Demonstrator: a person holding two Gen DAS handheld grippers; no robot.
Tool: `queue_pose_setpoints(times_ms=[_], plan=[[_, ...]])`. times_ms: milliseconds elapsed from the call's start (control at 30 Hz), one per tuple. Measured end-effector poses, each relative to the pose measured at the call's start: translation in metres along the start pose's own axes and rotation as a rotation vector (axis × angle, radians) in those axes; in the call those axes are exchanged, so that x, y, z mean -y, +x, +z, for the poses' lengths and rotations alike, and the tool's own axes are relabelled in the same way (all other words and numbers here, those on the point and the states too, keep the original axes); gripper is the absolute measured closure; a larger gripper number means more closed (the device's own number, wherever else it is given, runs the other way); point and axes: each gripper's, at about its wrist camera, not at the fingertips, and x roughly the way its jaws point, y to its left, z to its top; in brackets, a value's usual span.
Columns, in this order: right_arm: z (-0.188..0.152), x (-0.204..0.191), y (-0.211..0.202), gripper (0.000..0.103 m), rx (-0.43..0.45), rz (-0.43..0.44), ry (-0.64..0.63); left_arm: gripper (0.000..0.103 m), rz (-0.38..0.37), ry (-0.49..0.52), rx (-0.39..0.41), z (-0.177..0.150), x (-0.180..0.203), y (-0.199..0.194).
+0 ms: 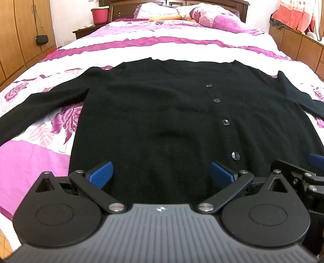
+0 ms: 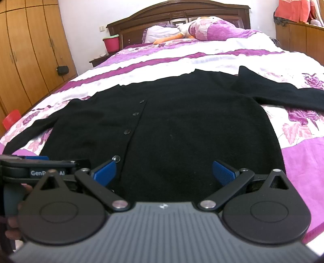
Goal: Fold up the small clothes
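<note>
A black buttoned cardigan (image 1: 162,113) lies flat on the bed, hem toward me, both sleeves spread out to the sides; it also shows in the right wrist view (image 2: 182,121). My left gripper (image 1: 162,175) is open and empty, its blue pads (image 1: 102,174) hovering over the left part of the hem. My right gripper (image 2: 164,173) is open and empty over the right part of the hem. The right gripper shows at the right edge of the left wrist view (image 1: 303,178), and the left gripper shows at the left edge of the right wrist view (image 2: 36,168).
The bed has a purple and white floral cover (image 1: 162,42) with pillows (image 1: 212,16) at the dark headboard (image 2: 178,12). A red bucket (image 1: 100,15) stands on a nightstand. Wooden wardrobes (image 2: 26,50) line the left; a low cabinet (image 1: 297,44) is right.
</note>
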Motion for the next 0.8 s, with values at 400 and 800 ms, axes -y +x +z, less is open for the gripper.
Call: queue_pose_setpoints(times_ms=[400, 800], plan=[[0.001, 0.001, -0.004, 0.0, 0.008, 0.0, 0.002, 0.0, -0.006, -0.004, 0.014, 0.002, -0.002, -0.005], [0.008, 0.014, -0.013, 0.0, 0.023, -0.029, -0.029, 0.0, -0.02, -0.001, 0.023, 0.016, 0.003, -0.008]])
